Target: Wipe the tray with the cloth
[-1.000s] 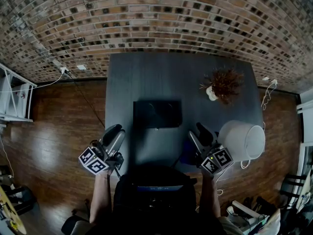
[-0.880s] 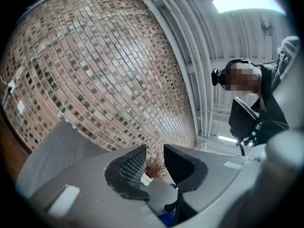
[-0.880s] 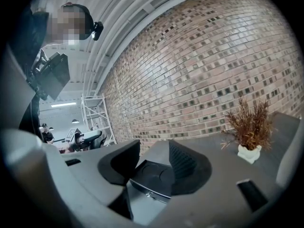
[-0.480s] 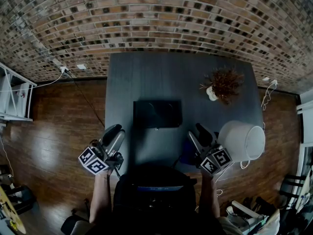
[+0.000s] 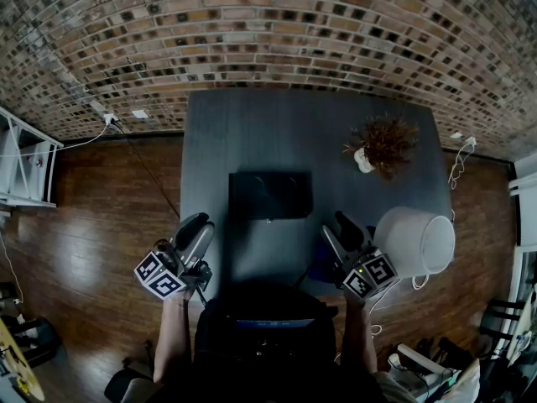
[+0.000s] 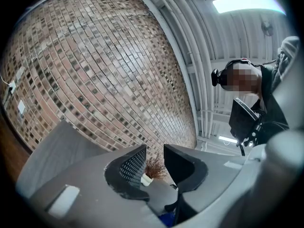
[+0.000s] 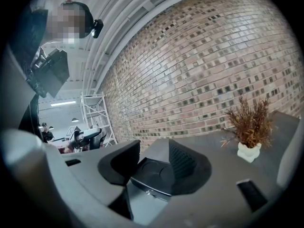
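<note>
Wall: weathered red-brown brick wall [image 5: 268, 23], filling the head view from 10 to 2 o'clock.
Floor: glossy brown wooden plank floor [image 5: 92, 225], at 9 and 3 o'clock of the table.
Table: dark grey rectangular table [image 5: 252, 133], at the centre, far edge near the foot of the wall.
Shelving: white metal shelf unit [image 5: 25, 166], at 9 o'clock, cut by the frame edge.
Socket: small white wall plate [image 5: 139, 115], at 10 o'clock, low on the brick.
Ceiling: white ribbed ceiling with pipes [image 6: 223, 46], at 1 o'clock in the left gripper view.
Light: bright rectangular ceiling panel [image 6: 247, 3], lit, at 1 o'clock there.

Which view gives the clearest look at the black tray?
The head view: the whole tray lies unobstructed on the table. The right gripper view shows part of it, at a low angle; the left gripper view misses it.
</note>
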Motion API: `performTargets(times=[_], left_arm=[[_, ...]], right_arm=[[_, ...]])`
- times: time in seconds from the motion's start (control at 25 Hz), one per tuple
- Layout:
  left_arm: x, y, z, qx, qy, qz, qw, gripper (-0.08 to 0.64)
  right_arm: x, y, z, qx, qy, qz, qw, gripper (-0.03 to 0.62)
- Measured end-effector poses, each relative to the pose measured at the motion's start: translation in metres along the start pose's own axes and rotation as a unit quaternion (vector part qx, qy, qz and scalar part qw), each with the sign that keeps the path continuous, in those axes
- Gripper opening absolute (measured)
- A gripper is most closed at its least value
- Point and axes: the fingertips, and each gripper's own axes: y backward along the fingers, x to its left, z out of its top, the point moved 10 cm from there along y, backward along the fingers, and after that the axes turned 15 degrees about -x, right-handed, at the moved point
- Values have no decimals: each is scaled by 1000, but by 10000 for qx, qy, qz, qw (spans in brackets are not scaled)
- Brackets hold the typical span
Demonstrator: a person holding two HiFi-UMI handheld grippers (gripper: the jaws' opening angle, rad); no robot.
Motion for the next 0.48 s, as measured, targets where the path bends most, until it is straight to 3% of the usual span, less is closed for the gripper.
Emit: performTargets(times=[0.48], left_arm=[[0,0,1,-17,13,0,10000,103]], right_arm=[[1,-1,1,41,43,-29,10000,187]])
